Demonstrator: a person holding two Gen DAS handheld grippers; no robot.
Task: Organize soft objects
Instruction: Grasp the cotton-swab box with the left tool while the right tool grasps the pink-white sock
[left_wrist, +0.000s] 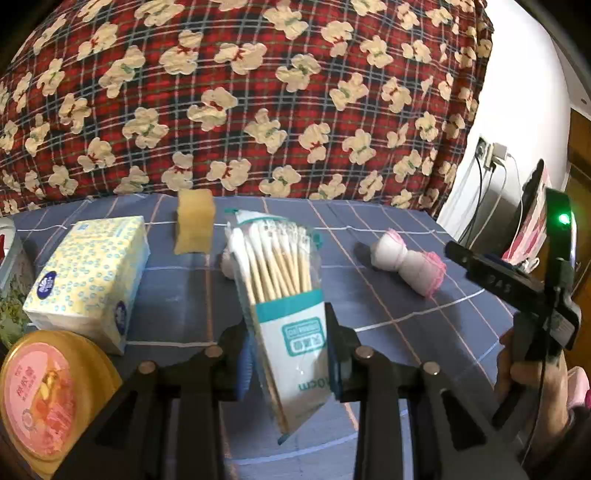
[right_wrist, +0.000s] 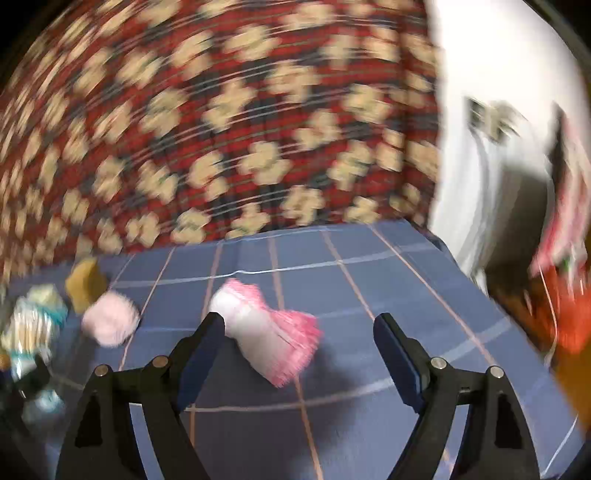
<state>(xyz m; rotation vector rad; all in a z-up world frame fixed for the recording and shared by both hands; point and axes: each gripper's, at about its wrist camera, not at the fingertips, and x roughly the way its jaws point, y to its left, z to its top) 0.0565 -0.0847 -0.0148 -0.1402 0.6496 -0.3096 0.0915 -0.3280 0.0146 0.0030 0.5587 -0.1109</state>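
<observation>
Blue checked cloth (left_wrist: 388, 306), cotton swab pack (left_wrist: 284, 295) clamped between left tongs (left_wrist: 290, 354)

Both views are taken from low over the blue checked bedcover (left_wrist: 388, 306), angled downward toward the red plaid quilt (left_wrist: 240, 92) behind it. The left wrist view is set close behind the left gripper (left_wrist: 290, 349), and the right gripper (left_wrist: 476, 258) is seen at its right edge. The right wrist view, blurred, is aimed past its own fingers (right_wrist: 397, 350). The pink-trimmed sock roll (right_wrist: 267, 330), the yellow sponge (left_wrist: 194, 220) and the bedcover are shared by both
</observation>
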